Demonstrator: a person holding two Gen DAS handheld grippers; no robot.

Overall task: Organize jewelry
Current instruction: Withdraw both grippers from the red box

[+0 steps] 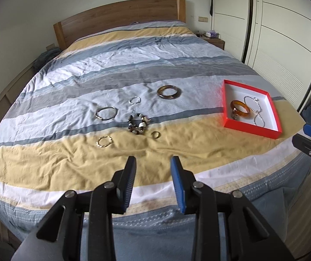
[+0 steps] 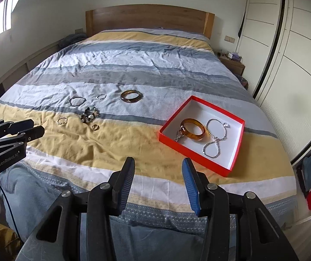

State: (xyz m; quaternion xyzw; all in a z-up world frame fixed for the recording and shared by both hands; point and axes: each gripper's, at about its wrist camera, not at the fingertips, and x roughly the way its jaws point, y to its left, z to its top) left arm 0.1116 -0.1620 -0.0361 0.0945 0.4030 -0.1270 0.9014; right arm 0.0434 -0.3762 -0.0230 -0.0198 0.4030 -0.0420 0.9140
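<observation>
My left tool and right tool hang released over the rumpled striped bed. Loose bangles lie far left; a glossy amber bangle and silver chain sit in the shallow red cardboard box, right.

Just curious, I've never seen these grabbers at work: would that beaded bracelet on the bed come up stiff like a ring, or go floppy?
Probably floppy: the beaded bracelet lies in an uneven clump of separate beads, unlike the rigid brown bangle. It would likely sag from the pinched spot. Its lumpy beads make rolling unlikely.
</observation>
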